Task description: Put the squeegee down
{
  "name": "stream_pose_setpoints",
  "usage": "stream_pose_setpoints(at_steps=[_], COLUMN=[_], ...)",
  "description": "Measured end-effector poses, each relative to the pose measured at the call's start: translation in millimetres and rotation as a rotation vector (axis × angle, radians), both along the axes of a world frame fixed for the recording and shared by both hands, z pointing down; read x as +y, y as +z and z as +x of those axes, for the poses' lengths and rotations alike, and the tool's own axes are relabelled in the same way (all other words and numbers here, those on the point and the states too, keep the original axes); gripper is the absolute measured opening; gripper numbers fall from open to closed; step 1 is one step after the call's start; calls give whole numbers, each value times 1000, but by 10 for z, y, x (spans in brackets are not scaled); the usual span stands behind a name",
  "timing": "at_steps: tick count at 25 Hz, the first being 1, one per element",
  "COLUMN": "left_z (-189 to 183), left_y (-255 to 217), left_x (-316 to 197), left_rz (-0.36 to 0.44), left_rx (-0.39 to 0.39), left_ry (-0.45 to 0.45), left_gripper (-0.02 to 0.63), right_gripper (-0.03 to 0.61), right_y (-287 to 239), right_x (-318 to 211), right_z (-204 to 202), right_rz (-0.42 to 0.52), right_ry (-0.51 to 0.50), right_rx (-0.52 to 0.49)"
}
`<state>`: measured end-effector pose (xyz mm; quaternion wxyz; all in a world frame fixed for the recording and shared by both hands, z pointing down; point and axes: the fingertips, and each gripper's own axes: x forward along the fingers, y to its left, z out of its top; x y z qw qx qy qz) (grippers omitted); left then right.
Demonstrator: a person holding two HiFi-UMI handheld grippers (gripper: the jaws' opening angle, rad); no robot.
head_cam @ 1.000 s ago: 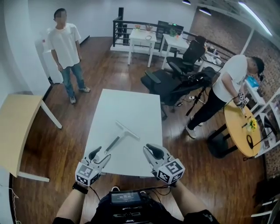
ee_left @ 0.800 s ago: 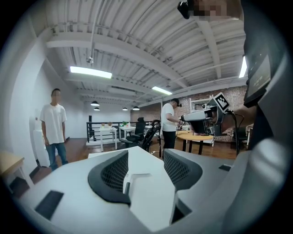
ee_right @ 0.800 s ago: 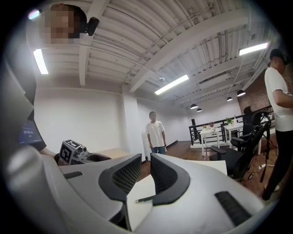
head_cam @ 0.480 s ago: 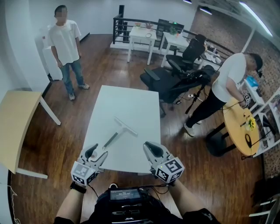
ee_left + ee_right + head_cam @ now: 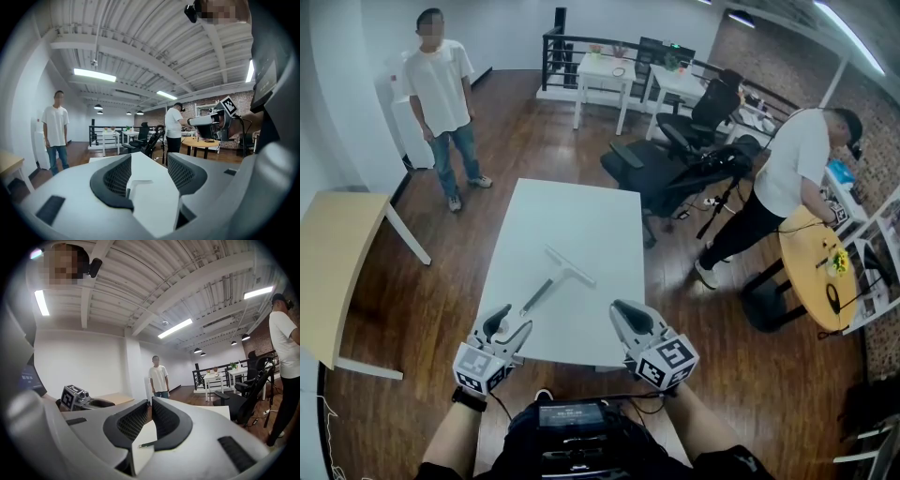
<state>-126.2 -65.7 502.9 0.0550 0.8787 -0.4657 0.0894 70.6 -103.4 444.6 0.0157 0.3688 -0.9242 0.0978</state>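
Squeegee [image 5: 555, 277] lying flat mid white table [image 5: 581, 220], left gripper [image 5: 508, 321] hovering near its handle end, jaws gaping wide, empty, right gripper [image 5: 628, 315] hovering at near edge, jaws sitting narrowly apart, empty

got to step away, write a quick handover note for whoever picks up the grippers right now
Left gripper: jaws wide apart, empty, at the near edge of the white table.
Right gripper: jaws a narrow gap apart, empty, also at the near edge.
Squeegee: lying flat on the table, handle end pointing towards the left gripper, neither gripper touching it.
Done: squeegee is down and released.
Left: nothing for this task, as far as the views show.
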Motion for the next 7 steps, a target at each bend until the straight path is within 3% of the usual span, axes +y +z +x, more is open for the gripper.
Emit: stream_pose_setpoints(at_steps=[7], left_z=[0], left_y=[24], left_x=[-44], left_rz=[12], left_rx=[-6], left_ry=[-7], left_gripper=[247], right_gripper=[49], right_y=[-3], right_x=[-15], right_z=[-4], right_rz=[8], right_ry=[-11], right_rx=[-6])
